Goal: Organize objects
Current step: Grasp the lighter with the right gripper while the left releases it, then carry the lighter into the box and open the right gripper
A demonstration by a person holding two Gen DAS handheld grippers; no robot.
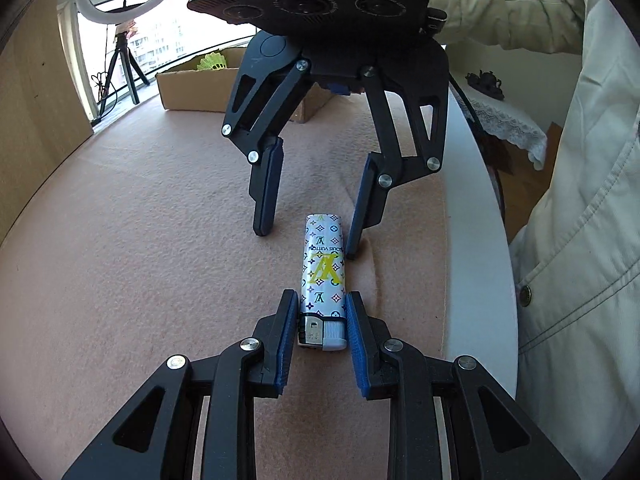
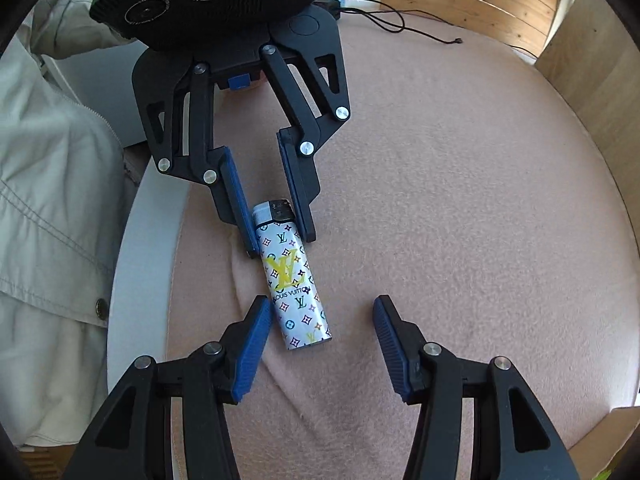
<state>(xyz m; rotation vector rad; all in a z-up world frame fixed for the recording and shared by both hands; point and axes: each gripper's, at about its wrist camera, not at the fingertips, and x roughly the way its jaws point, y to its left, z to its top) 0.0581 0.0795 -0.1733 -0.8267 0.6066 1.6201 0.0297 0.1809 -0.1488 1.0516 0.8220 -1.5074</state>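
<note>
A silver lighter (image 1: pixel 323 276) with a coloured monogram print lies flat on the pink cloth (image 1: pixel 140 240). My left gripper (image 1: pixel 322 312) is shut on the lighter's grey cap end, both blue pads against its sides. In the right wrist view the same lighter (image 2: pixel 294 280) lies lengthwise, its cap end between the left gripper's fingers (image 2: pixel 280 240). My right gripper (image 2: pixel 320 308) is open, its left pad beside the lighter's base and its right pad well apart. In the left wrist view the right gripper (image 1: pixel 308 244) stands open over the lighter's far end.
A cardboard box (image 1: pixel 196 88) holding a yellow-green item stands at the far edge, with a ring light on a tripod (image 1: pixel 124 40) behind it. The white table rim (image 1: pixel 480 240) and a person's beige jacket (image 1: pixel 580 240) lie to the right. Wooden panels (image 2: pixel 580 60) and a black cable (image 2: pixel 400 20) border the cloth.
</note>
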